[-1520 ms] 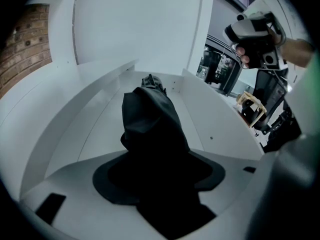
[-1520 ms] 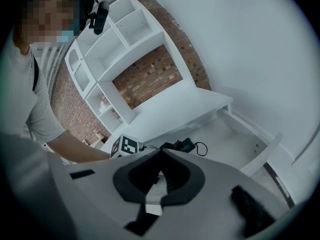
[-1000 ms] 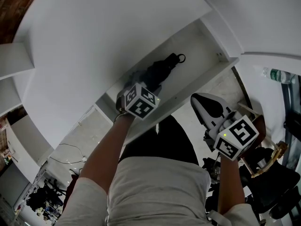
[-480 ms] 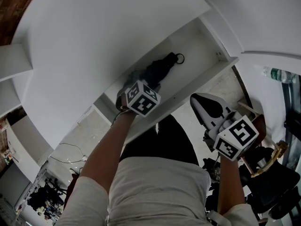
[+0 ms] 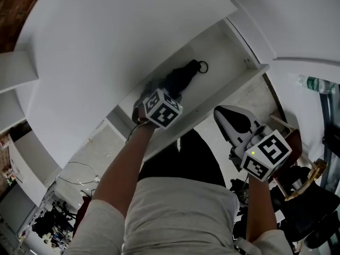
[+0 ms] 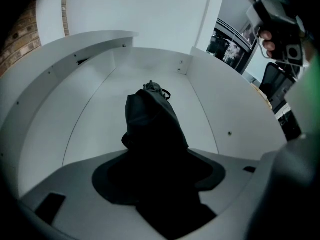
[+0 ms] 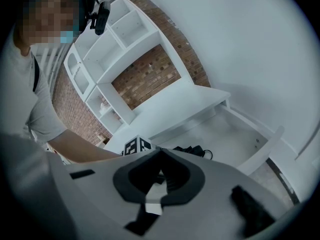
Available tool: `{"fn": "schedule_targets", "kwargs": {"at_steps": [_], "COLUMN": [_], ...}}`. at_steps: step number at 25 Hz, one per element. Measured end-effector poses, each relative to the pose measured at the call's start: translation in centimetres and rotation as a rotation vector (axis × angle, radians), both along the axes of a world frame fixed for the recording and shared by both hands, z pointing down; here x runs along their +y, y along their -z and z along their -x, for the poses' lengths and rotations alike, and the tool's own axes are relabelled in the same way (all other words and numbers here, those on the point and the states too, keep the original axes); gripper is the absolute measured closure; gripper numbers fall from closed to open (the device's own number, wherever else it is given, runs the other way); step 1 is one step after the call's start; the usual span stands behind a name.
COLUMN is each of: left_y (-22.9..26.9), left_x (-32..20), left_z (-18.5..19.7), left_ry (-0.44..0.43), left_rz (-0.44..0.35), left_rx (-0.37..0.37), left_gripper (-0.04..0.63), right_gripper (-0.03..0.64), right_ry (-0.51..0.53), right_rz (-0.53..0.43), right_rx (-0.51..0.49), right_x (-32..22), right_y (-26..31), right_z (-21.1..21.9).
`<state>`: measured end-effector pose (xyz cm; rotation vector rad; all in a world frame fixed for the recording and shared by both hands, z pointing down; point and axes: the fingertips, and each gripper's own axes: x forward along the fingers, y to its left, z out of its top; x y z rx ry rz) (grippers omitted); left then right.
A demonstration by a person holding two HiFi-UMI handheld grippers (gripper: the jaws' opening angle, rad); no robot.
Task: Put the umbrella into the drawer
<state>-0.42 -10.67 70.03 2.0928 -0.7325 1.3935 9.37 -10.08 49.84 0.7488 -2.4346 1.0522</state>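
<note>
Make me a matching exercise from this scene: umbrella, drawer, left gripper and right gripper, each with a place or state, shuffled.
Things:
1. umbrella
2. drawer
3. left gripper
4. right gripper

Places or states:
A. pulled open
B. outside the drawer, jaws together, nothing in them
C. lying inside the drawer
D. pointing down over the umbrella

Pairs: 1-C, 2-A, 3-D, 4-B

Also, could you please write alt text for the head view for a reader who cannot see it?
A folded black umbrella lies in an open white drawer, with the left hand-held gripper down at its near end. The right hand-held gripper is held outside the drawer front, to the right.
</note>
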Motion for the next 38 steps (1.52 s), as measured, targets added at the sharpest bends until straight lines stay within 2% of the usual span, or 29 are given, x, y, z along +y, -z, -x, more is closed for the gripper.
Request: {"fn": "schedule_targets", "kwargs": {"at_steps": [14,20,26,38], "left_y": [-0.2,-0.3,0.2,0.9], "left_x": [0.1,0.0,0.3,0.3], "left_z": [-0.1,0.1,-0.2,-0.2], "left_ry": [-0.003,-0.004,-0.063,-0.100], "left_rz": [-0.001,-0.017,0.001,-0.027], "left_rx": [-0.018,-0.051,-0.070,-0.089], "left_gripper": [0.299,0.293,0.278,0.268], "right_gripper": [0.589,0.589,0.589,0.589], "right_ry": [0.010,0.010,0.009,0.009], "right_rz": [0.007,-0.001,-0.006,-0.016], "right_rx": [0.004,0.005,0.008,0.006], "right_x": [0.3,0.2,0.3,0.8], "right_y": [-0.2,0.2,0.5,1.1], "right_z": [-0.2,-0.1,-0.1,0.4]}}
